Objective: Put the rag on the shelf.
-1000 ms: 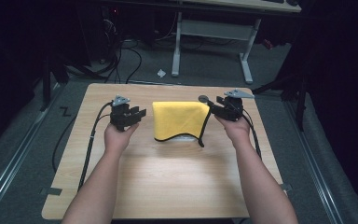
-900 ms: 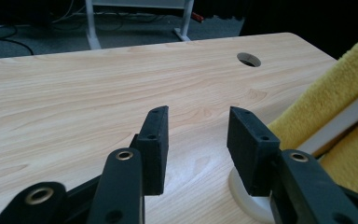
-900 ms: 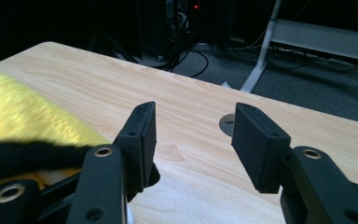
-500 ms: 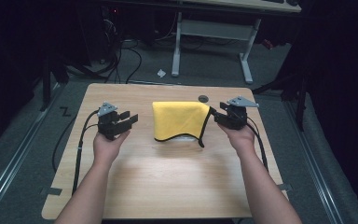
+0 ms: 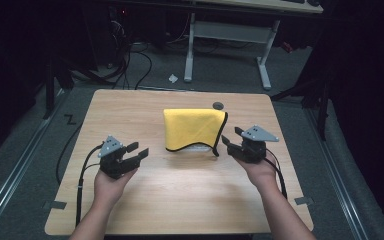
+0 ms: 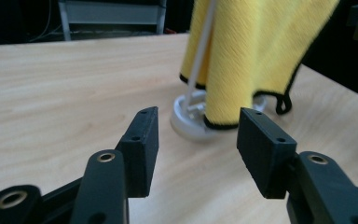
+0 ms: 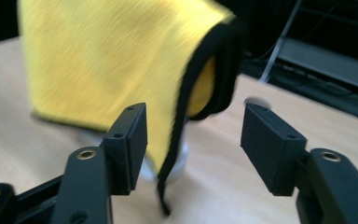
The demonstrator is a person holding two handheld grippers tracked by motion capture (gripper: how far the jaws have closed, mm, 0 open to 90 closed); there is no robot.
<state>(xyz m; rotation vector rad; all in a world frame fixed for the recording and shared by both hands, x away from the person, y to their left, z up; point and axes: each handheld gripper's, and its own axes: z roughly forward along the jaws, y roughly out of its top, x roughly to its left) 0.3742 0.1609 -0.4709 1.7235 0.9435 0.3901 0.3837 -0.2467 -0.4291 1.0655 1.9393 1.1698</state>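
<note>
Draped over a white stand (image 6: 191, 122) mid-counter (image 5: 180, 200), the yellow cloth (image 5: 192, 127) is seen hanging straight down (black-edged). Both the left gripper (image 5: 139, 150) and right gripper (image 5: 231, 135) have just been opening, nothing held between their jaws.

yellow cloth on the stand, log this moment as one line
yellow cloth: draped over white stand | left gripper: open, nothing between fingers | right gripper: open, beside the cloth's black-edged corner | table: light wood
</note>
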